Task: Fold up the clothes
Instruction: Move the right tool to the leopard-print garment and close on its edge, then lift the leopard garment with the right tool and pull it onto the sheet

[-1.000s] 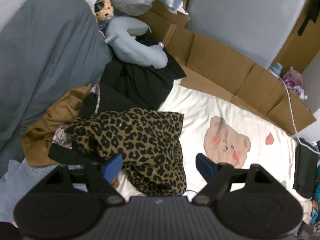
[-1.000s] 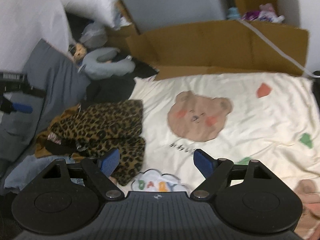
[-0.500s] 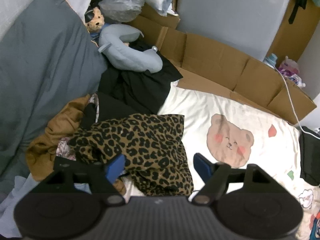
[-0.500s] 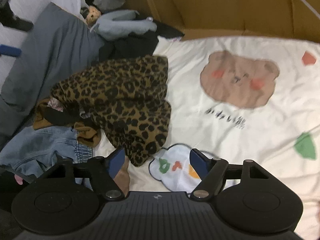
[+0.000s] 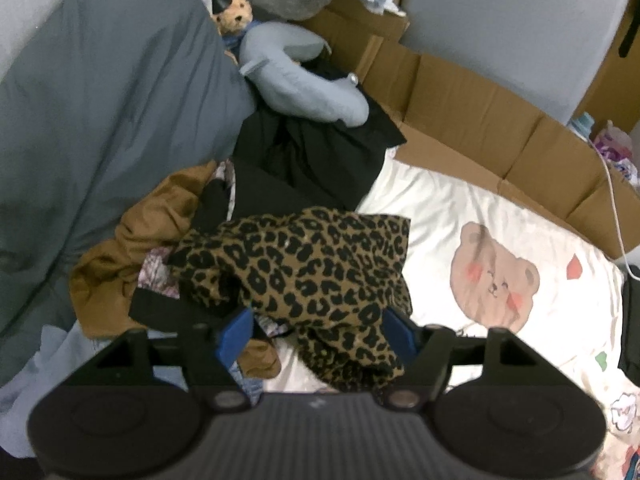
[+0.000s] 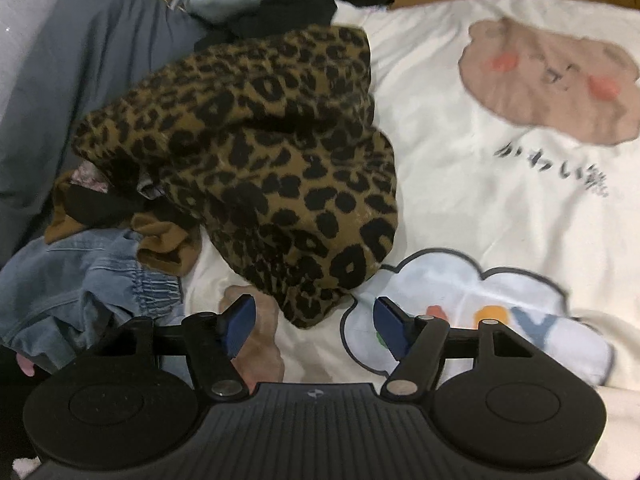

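A crumpled leopard-print garment (image 5: 304, 272) lies on top of a clothes pile at the left side of a cream bedsheet with a bear print (image 5: 492, 280). My left gripper (image 5: 318, 336) is open, its blue fingers either side of the garment's lower edge, just above it. In the right wrist view the same garment (image 6: 260, 152) fills the middle. My right gripper (image 6: 314, 326) is open, its fingers flanking the garment's near tip above the sheet (image 6: 500, 200).
Under and beside the leopard garment lie a brown garment (image 5: 148, 240), black clothes (image 5: 304, 160), and blue jeans (image 6: 72, 280). A grey duvet (image 5: 100, 120), a blue neck pillow (image 5: 304, 80) and flattened cardboard (image 5: 480, 120) border the bed.
Both grippers have moved in closer to the leopard garment. The right one dropped low, so the garment's tip now sits between its open fingers. The clothes have not moved.
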Motion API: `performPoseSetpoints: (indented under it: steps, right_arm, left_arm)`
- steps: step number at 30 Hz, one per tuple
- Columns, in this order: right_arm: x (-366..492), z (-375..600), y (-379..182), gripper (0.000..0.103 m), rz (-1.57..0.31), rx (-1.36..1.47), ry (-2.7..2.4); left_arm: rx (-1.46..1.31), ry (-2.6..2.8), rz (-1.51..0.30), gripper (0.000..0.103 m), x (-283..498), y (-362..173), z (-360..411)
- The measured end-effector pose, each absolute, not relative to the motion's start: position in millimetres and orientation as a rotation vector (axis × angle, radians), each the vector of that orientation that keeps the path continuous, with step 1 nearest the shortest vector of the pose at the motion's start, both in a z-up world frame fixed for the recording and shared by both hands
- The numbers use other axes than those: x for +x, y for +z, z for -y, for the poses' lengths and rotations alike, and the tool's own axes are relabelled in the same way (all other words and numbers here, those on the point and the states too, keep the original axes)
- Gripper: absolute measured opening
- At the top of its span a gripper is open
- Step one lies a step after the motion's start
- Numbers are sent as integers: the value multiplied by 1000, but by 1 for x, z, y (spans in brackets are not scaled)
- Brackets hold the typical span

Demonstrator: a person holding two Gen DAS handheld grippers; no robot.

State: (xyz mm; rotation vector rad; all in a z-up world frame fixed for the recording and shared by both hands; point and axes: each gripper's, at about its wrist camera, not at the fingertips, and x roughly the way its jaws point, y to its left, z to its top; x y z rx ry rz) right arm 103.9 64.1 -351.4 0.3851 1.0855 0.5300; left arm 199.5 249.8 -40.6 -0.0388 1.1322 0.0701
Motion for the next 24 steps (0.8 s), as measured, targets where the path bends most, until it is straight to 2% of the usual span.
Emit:
performPoseSetpoints:
  steps: [2, 13, 14, 17, 20, 24]
  right_arm:
    - [108, -68, -362, 56, -1103, 402, 523]
    - [126, -92, -384, 55, -1103, 438, 516]
    - [128, -92, -385, 42, -1101, 447, 519]
    - [130, -85, -382, 19, -1107, 480, 551]
    - [125, -75, -367, 11, -1072, 453, 543]
    - [118, -55, -345, 10, -1051, 476, 537]
  left_arm:
    - [-48, 73, -1122, 72, 200, -37, -252]
    - [5, 57, -1112, 73, 204, -37, -241]
    - [12, 54, -1112, 73, 203, -37, -240]
    - [28, 56, -1111, 73, 204, -38, -238]
    - [41, 60, -1110, 72, 203, -39, -237]
    - [41, 52, -1123, 72, 202, -42, -236]
